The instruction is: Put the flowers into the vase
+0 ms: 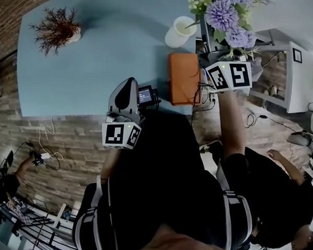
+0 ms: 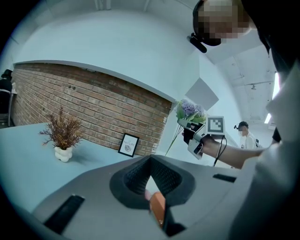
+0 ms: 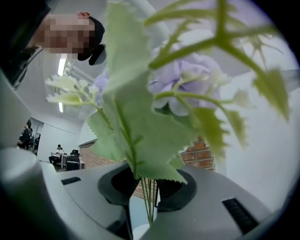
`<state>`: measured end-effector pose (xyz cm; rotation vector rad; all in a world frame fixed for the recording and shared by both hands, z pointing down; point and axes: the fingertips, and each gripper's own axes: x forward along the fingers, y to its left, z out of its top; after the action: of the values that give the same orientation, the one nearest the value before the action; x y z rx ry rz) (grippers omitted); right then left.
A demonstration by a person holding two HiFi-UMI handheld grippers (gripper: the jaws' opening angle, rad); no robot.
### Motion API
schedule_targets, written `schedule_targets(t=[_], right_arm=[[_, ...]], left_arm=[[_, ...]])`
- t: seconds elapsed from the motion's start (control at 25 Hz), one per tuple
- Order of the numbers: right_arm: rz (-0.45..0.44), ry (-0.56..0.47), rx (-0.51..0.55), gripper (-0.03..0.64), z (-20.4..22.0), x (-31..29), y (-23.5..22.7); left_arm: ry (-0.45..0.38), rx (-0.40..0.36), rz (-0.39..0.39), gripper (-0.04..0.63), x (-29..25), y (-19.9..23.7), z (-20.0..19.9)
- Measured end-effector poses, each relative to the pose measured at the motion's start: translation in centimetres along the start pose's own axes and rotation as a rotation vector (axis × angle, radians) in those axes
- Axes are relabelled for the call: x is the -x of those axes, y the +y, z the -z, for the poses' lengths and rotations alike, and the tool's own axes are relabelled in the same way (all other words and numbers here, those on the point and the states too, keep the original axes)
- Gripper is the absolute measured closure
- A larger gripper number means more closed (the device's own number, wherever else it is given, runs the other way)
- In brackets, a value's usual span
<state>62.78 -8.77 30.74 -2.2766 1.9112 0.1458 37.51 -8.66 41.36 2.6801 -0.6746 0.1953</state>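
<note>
A bunch of purple flowers [image 1: 226, 18] with green leaves is held up over the table's right end, its thin stems [image 3: 147, 201] clamped between the pads of my right gripper [image 1: 208, 55]. In the right gripper view the leaves and blooms [image 3: 187, 75] fill most of the picture above that gripper [image 3: 147, 183]. The white vase [image 1: 181, 31] stands on the blue table [image 1: 97, 66], just left of the flowers. My left gripper [image 1: 128, 86] hangs at the table's near edge, jaws together on nothing [image 2: 150, 164]. From its view the bunch [image 2: 190, 108] and the right gripper [image 2: 194, 133] are off to the right.
An orange box [image 1: 183, 78] lies on the table between the two grippers. A dried plant in a white pot [image 1: 57, 28] stands at the far left. A small framed picture [image 2: 128, 144] leans on the brick wall. People and desks are off to the right.
</note>
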Motion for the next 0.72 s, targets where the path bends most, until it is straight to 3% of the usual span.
schedule_targets(t=[0.28, 0.72], right_arm=[[0.017, 0.076, -0.058, 0.521, 4.5, -0.2, -1.2], [0.037, 0.194, -0.054, 0.520, 11.0, -1.2, 0.0]], left_arm=[[0.002, -0.007, -0.033, 0.548, 0.2, -0.5, 0.0], [-0.008, -0.002, -0.056, 0.548, 1.1, 1.0, -0.4]])
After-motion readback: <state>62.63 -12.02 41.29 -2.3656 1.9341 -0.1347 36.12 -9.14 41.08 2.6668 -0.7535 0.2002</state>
